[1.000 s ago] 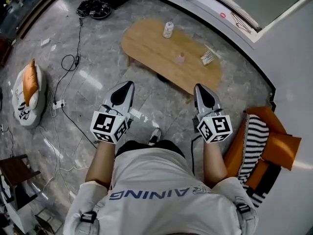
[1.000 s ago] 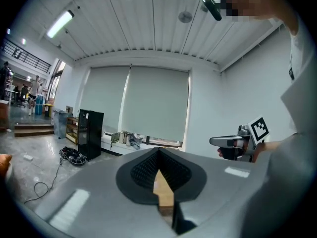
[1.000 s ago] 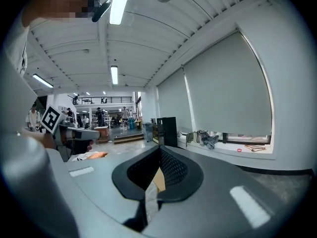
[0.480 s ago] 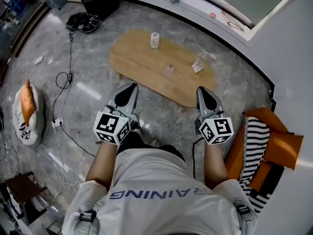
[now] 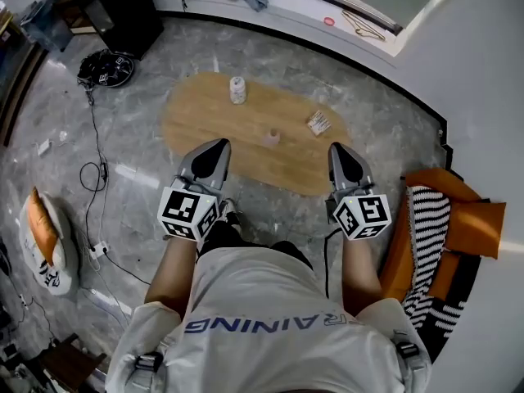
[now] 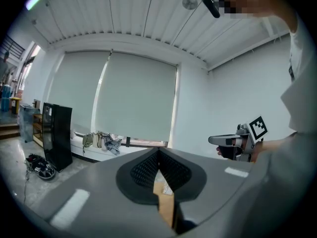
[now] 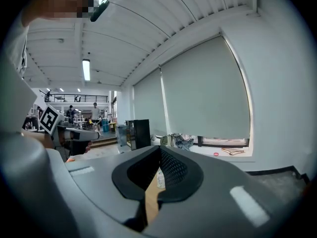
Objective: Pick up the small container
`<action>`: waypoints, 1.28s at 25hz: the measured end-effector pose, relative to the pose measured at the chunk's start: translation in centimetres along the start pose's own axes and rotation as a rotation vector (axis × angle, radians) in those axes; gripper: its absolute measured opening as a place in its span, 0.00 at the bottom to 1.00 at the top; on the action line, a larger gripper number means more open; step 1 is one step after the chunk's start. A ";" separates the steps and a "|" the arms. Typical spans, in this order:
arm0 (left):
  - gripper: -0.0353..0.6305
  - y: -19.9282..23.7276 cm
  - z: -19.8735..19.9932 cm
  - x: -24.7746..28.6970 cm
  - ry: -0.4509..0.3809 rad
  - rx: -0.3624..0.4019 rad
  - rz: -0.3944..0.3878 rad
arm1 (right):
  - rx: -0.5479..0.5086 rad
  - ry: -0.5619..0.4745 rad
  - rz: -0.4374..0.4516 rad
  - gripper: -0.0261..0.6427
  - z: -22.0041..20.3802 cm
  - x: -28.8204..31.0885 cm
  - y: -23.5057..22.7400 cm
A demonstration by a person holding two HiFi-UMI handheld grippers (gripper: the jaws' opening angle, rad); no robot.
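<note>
The small container [image 5: 271, 137], a pale pink cup, stands near the middle of an oval wooden table [image 5: 196, 121] in the head view. A white bottle [image 5: 237, 90] stands farther back on the table, and a small packet [image 5: 318, 122] lies to the right. My left gripper [image 5: 214, 150] hangs shut and empty over the table's near left edge. My right gripper [image 5: 340, 152] is shut and empty over the near right edge. Both are held short of the container. In the left gripper view the left gripper [image 6: 158, 152] shows its pads together, as does the right gripper [image 7: 159, 150] in its own view.
An orange chair with striped cloth [image 5: 438, 236] stands close on the right. Cables [image 5: 94, 178] run over the marble floor at left, beside a cushion [image 5: 42, 236]. A black round device [image 5: 106, 68] and a black cabinet [image 5: 123, 11] are at the back left. A window ledge [image 5: 327, 15] runs behind the table.
The table and its objects have slid down and left in the head view and come nearer. Both grippers keep their places and stay shut.
</note>
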State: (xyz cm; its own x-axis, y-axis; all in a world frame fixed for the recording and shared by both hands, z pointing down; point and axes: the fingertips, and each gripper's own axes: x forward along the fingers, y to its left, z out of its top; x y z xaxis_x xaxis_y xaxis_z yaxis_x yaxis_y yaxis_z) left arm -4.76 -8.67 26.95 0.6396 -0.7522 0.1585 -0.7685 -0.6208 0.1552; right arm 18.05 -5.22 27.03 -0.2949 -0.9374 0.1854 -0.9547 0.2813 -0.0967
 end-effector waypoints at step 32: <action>0.06 5.5 -1.1 12.8 0.096 -0.047 -0.002 | 0.017 0.151 0.048 0.57 -2.5 12.8 -6.2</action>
State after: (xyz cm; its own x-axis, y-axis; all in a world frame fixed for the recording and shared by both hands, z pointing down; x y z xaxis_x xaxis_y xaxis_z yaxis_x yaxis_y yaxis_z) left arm -0.77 -21.43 30.88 0.6414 -0.7251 0.2506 -0.7672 -0.6093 0.2007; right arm 20.12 -18.48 32.42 -0.3442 -0.8809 0.3247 -0.9389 0.3205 -0.1257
